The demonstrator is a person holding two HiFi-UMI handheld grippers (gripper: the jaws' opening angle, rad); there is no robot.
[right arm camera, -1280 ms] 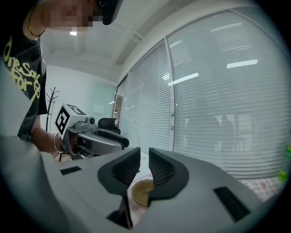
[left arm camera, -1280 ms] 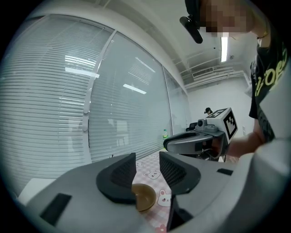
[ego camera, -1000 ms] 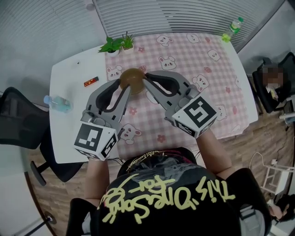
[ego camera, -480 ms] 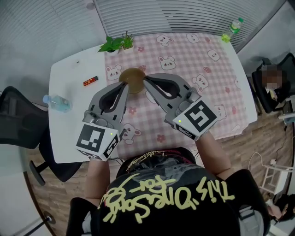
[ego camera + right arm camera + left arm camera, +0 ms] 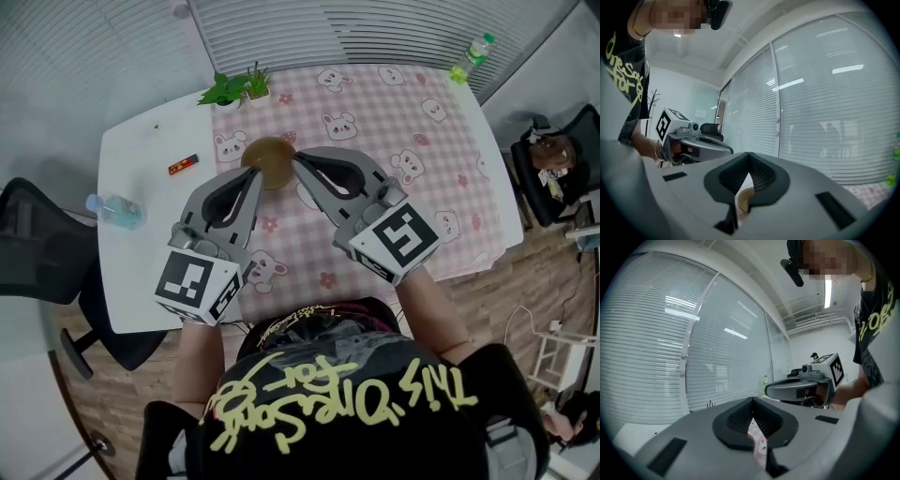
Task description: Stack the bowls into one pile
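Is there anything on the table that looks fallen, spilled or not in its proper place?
One thing: the clear water bottle on the white table seems to lie on its side near the left edge, while the green bottle stands upright. The brown bowl sits upright; nothing looks spilled.

Open passage over the checked cloth (image 5: 450,187) right of the bowls (image 5: 269,159); hemmed behind by plants (image 5: 234,90), leftward by a red packet (image 5: 184,166) and water bottle (image 5: 116,210).
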